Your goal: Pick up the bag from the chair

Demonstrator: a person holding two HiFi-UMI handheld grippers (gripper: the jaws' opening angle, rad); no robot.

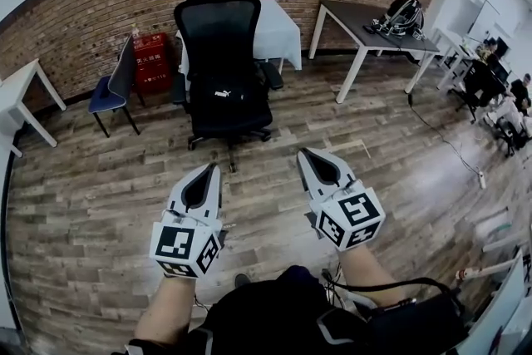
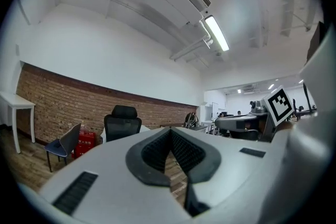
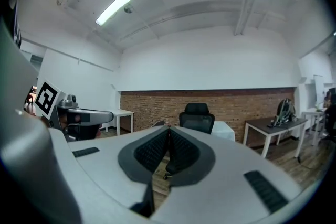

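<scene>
Soft black bag (image 1: pixel 225 102) sits on mesh-backed chair (image 1: pixel 219 29); left claw (image 1: pixel 214 169) and right claw (image 1: pixel 304 154) reach level, clenched, empty.

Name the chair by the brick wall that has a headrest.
The black office chair, centre, on a wheeled base; the small blue-seated chair to its left has none.

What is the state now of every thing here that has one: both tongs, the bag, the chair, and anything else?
Black mesh office chair: upright, seat occupied.
Black soft bag: lying on that chair's seat, not yet picked up.
Left tongs: shut, empty, short of the chair.
Right tongs: shut, empty, short of the chair.
Black-and-grey backpack: resting on the dark table.
</scene>
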